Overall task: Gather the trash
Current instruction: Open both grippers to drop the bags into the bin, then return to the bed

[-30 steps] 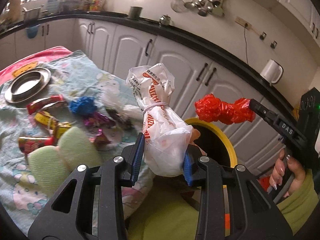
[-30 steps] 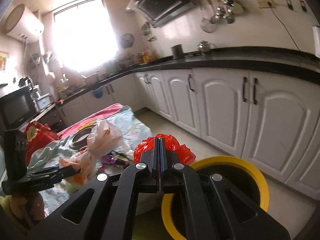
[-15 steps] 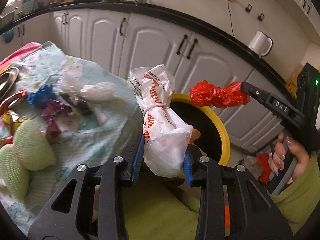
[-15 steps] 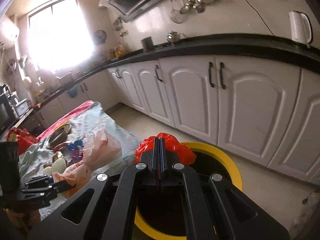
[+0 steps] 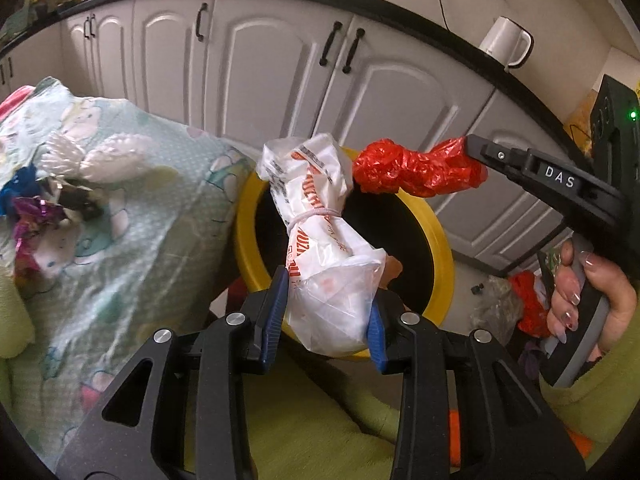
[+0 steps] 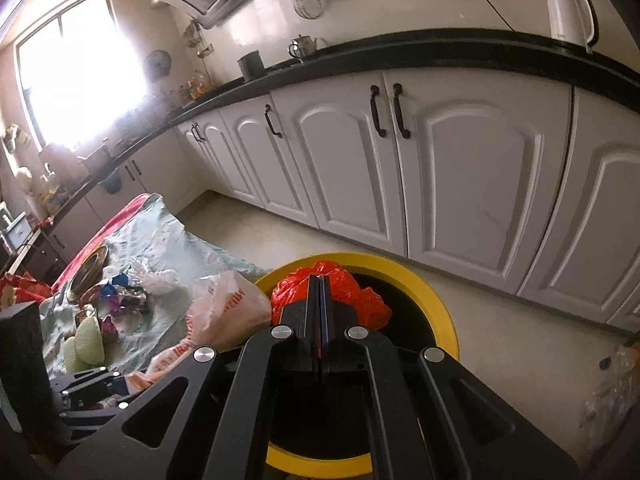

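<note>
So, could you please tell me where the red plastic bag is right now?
The red plastic bag is clamped in the right gripper, held above the yellow-rimmed bin, just right of the white bag in the left gripper.

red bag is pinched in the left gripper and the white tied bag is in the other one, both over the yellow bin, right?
Not quite: the sides are swapped. The left wrist view shows the right gripper pinching the red bag, while the left gripper clamps the white tied bag. Both do hang over the yellow bin.
</note>
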`<move>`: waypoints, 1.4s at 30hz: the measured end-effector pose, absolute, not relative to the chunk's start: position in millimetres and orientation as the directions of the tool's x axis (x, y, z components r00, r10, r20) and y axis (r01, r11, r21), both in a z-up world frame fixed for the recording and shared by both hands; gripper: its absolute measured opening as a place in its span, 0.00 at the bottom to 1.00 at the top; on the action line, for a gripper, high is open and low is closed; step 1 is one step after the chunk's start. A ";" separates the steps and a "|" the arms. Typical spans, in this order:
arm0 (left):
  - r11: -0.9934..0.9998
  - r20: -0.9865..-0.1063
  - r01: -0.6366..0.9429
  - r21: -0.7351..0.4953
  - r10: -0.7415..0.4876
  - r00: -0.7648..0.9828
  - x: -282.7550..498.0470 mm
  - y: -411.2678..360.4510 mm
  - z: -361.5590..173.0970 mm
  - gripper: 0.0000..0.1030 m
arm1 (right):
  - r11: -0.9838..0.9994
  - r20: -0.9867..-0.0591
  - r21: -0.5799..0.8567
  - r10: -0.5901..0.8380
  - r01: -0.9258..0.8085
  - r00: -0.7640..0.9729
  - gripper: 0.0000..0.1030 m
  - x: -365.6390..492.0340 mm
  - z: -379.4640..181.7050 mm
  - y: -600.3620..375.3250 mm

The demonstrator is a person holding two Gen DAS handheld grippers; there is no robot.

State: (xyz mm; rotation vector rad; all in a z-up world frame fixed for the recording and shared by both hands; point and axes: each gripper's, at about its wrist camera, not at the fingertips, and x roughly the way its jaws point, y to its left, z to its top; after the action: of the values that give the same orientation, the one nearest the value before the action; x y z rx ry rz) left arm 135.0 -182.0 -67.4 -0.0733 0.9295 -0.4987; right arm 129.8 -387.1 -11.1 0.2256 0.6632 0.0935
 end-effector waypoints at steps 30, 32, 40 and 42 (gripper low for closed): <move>0.959 -0.614 0.177 -0.220 -0.277 0.739 123.9 -101.0 -18.6 0.89 | 0.974 -0.519 0.181 0.211 -0.135 0.828 0.53 116.2 16.2 -341.3; 0.964 -0.604 0.157 -0.213 -0.256 0.755 119.8 -91.4 -14.5 0.89 | 0.972 -0.510 0.168 0.230 -0.166 0.829 0.54 114.2 20.2 -330.7; 0.977 -0.566 0.091 -0.192 -0.186 0.803 107.8 -61.4 -3.3 0.89 | 0.955 -0.477 0.119 0.294 -0.271 0.828 0.61 104.9 31.7 -289.1; 0.980 -0.557 0.072 -0.188 -0.167 0.814 104.9 -53.2 -0.7 0.89 | 0.949 -0.473 0.106 0.310 -0.296 0.825 0.62 103.2 33.1 -278.4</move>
State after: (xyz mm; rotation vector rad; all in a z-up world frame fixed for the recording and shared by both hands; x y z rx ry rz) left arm 104.9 -53.2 -0.7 -0.1609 0.6077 -0.1281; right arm 103.2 -278.4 33.1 0.0282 0.5072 0.3223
